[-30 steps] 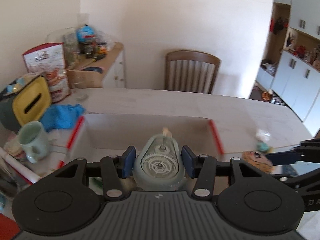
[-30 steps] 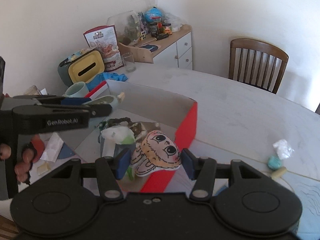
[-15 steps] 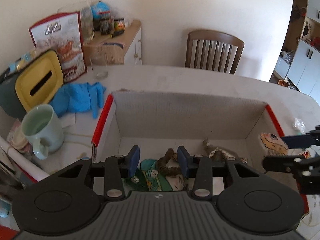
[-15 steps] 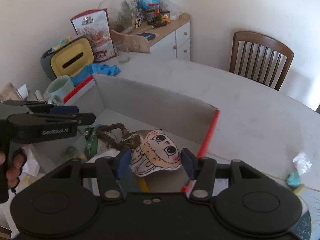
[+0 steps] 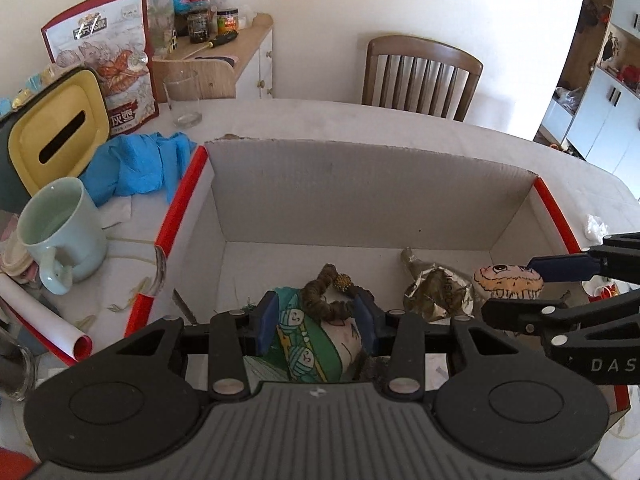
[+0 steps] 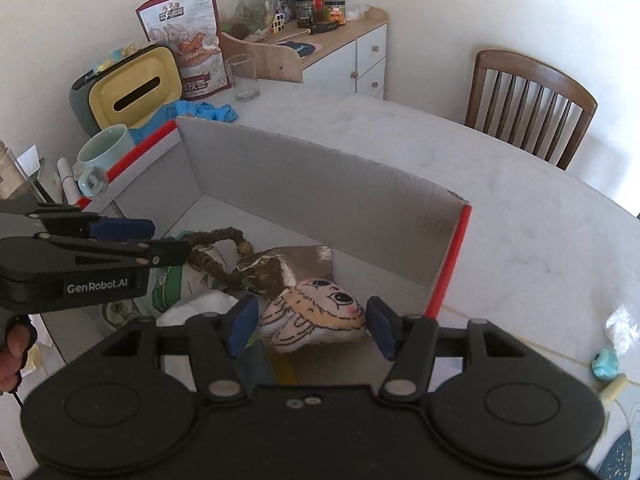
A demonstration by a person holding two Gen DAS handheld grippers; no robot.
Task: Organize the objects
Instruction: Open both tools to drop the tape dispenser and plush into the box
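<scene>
A grey cardboard box with red edges (image 5: 360,196) (image 6: 304,196) stands on the table. Inside lie a green patterned pouch (image 5: 308,340), a brown bead string (image 5: 324,300) (image 6: 216,252), a crumpled foil wrapper (image 5: 436,288) (image 6: 288,268) and a flat cartoon-face plush (image 6: 316,316) (image 5: 506,278). My left gripper (image 5: 316,320) is open, low in the box over the pouch, holding nothing. My right gripper (image 6: 308,326) is open with its jaws either side of the plush, which rests in the box.
To the box's left are a pale green mug (image 5: 60,232), a blue cloth (image 5: 136,164), a yellow-lidded tissue box (image 5: 52,132), a glass (image 5: 182,98) and a snack bag (image 5: 108,68). A teal object (image 6: 604,364) and crumpled plastic (image 6: 622,322) lie right. A wooden chair (image 5: 420,74) stands behind.
My left gripper let go of the pale green gear-faced object and dropped into the box. My right gripper lowered the plush into the box and opened its jaws.
</scene>
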